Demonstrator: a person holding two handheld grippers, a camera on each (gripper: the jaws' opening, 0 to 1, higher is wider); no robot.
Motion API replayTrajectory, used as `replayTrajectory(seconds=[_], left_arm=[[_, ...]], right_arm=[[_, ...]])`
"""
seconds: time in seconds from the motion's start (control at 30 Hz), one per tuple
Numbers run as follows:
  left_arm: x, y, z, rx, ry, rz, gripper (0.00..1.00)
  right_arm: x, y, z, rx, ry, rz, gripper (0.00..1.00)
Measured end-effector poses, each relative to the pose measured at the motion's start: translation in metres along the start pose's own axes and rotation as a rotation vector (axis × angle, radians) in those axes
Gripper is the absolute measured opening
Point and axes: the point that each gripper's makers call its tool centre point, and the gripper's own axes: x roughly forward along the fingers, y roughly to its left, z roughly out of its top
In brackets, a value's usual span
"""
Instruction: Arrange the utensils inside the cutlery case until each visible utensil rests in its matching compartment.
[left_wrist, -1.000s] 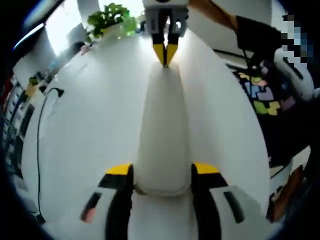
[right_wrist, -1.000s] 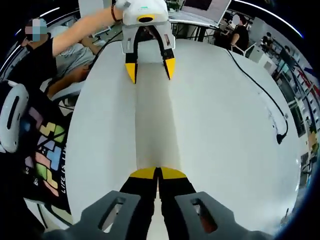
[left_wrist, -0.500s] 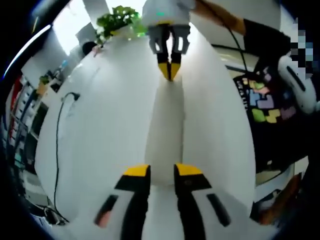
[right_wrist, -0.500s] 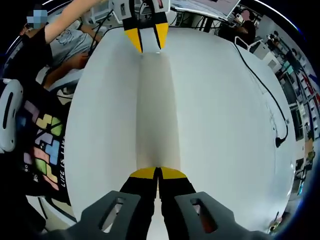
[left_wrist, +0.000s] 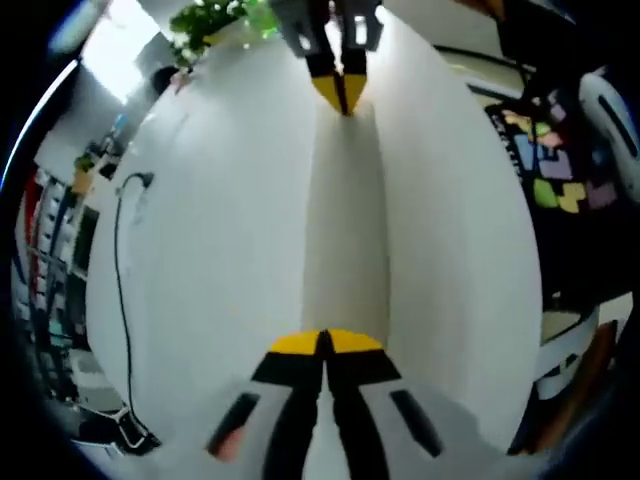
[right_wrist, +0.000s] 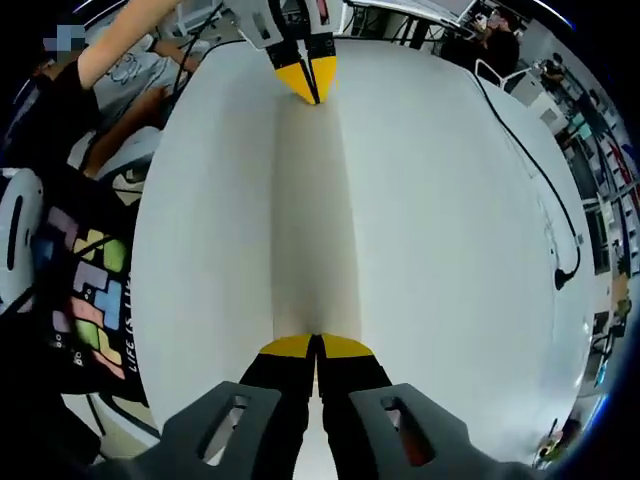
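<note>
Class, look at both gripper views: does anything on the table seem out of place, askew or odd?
Nothing looks askew or spilled. A long white case lies straight on the white table, the left tongs and right tongs shut at opposite ends. The one oddity: no utensils are on view.

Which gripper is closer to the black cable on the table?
Neither clearly: both grippers, left and right, pinch opposite ends of the long white case; the black cable lies off to one side.

A white table (right_wrist: 450, 250) carries a long white case (right_wrist: 310, 220) and a black cable (right_wrist: 530, 180).
</note>
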Motion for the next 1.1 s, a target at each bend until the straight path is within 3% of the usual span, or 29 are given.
replayTrajectory(seconds=[0.07, 0.2, 0.3, 0.53, 0.9, 1.07, 1.1], left_arm=[[0.000, -0.001, -0.001, -0.006, 0.010, -0.009, 0.00], [-0.002, -0.008, -0.001, 0.059, 0.046, -0.032, 0.00], [-0.003, -0.017, -0.001, 0.056, 0.049, -0.059, 0.01], [-0.001, -0.014, -0.001, 0.033, 0.086, -0.055, 0.01], [-0.001, -0.014, -0.001, -0.068, 0.034, -0.107, 0.00], [-0.002, -0.015, -0.001, -0.055, 0.044, -0.102, 0.00], [-0.002, -0.015, -0.001, -0.048, 0.042, -0.100, 0.00]], right_arm=[[0.000, 0.000, 0.000, 0.027, -0.019, 0.010, 0.00], [0.000, -0.002, 0.000, 0.066, -0.043, 0.011, 0.00], [0.000, -0.001, 0.001, 0.060, -0.054, 0.010, 0.00], [0.000, 0.001, 0.001, 0.036, -0.046, 0.001, 0.00], [0.001, 0.004, 0.001, 0.034, -0.053, 0.003, 0.00], [0.000, 0.005, 0.003, -0.055, -0.034, -0.008, 0.00], [0.002, 0.004, 0.012, -0.077, -0.081, -0.012, 0.00]])
